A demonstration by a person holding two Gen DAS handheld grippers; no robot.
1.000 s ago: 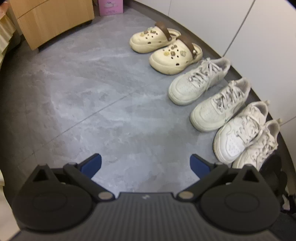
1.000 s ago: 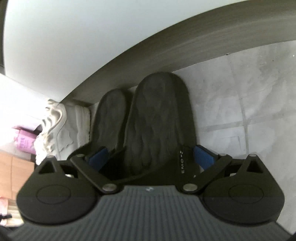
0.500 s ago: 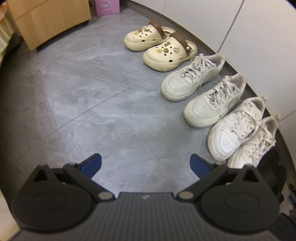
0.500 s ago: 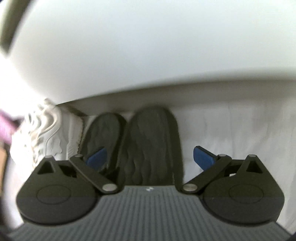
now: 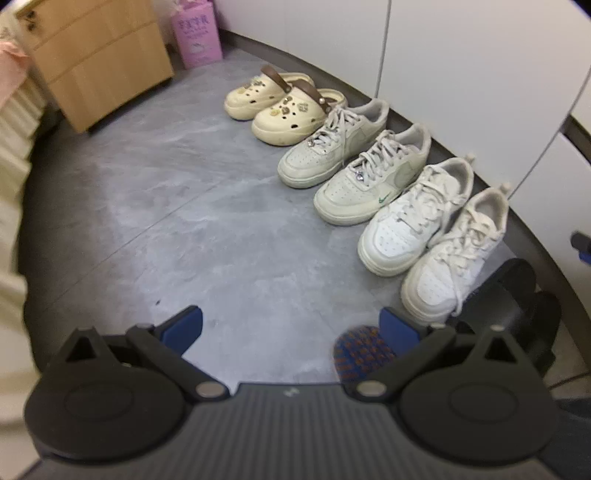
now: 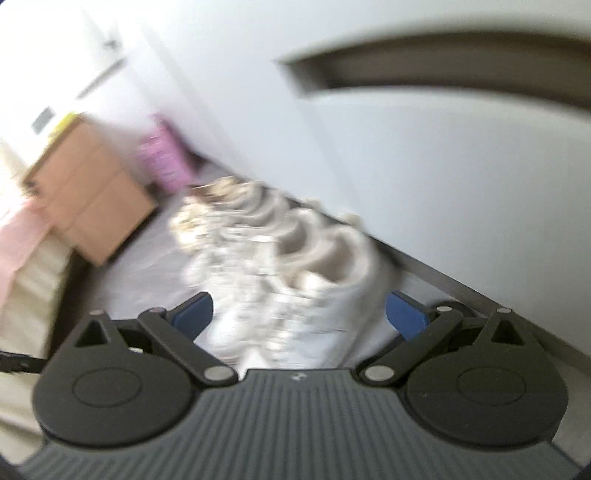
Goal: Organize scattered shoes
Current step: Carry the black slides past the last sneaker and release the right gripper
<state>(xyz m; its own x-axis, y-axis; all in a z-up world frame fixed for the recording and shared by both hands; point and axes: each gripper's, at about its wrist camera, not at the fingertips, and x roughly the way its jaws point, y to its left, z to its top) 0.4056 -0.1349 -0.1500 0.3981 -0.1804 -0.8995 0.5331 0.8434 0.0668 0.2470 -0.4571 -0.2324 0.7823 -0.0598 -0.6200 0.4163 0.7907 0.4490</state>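
Observation:
In the left wrist view a row of shoes lines the white wall: a pair of cream clogs (image 5: pixel 280 107) with brown straps, a pair of off-white sneakers (image 5: pixel 354 162), a pair of white sneakers (image 5: pixel 432 232), and black slippers (image 5: pixel 517 295) at the near right end. My left gripper (image 5: pixel 291 328) is open and empty above the grey floor. My right gripper (image 6: pixel 299 314) is open and empty, raised above the white sneakers (image 6: pixel 295 266), which are blurred by motion. Its blue fingertip (image 5: pixel 581 245) shows at the left view's right edge.
A wooden cabinet (image 5: pixel 96 66) and a pink box (image 5: pixel 197 35) stand at the far left by the wall. A dark baseboard (image 5: pixel 535 229) runs behind the shoes. A blue-orange patterned thing (image 5: pixel 360 354) shows by my left gripper's right finger. The grey floor (image 5: pixel 184 206) lies left of the row.
My right gripper has lifted away from the black slippers and swung left, now facing the white sneakers. My left gripper has pulled back and tilted up, showing more of the row and wall.

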